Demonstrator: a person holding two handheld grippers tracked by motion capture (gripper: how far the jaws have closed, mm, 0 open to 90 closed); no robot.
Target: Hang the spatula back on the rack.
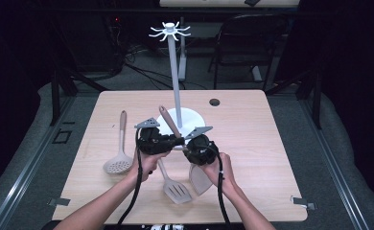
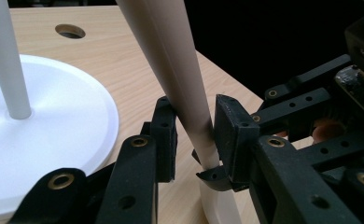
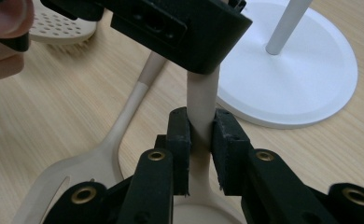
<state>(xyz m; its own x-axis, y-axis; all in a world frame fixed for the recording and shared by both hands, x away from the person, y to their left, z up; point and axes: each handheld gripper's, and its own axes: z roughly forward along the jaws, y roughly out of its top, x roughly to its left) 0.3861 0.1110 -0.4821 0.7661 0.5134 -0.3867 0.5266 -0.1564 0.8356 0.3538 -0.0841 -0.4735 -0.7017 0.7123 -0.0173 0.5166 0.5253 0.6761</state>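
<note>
Both grippers sit on the same utensil handle (image 1: pixel 169 122), mid-table just near of the white stand base (image 1: pixel 198 119). Its long axis tilts up and away to the far left, brown tip high, blade end (image 1: pixel 200 179) low on the near right.

My left gripper (image 2: pixel 195 135) brackets the shaft higher up, jaws nearly shut around it, one pad touching, a sliver of gap on the other side. My right gripper (image 3: pixel 201 140) clamps the handle lower, close to the blade, jaws pinched tight.

The stand pole (image 1: pixel 175 72) rises directly beyond. A slotted turner (image 1: pixel 177 190) and a skimmer (image 1: pixel 118 165) lie flat on the table, left of the work.
</note>
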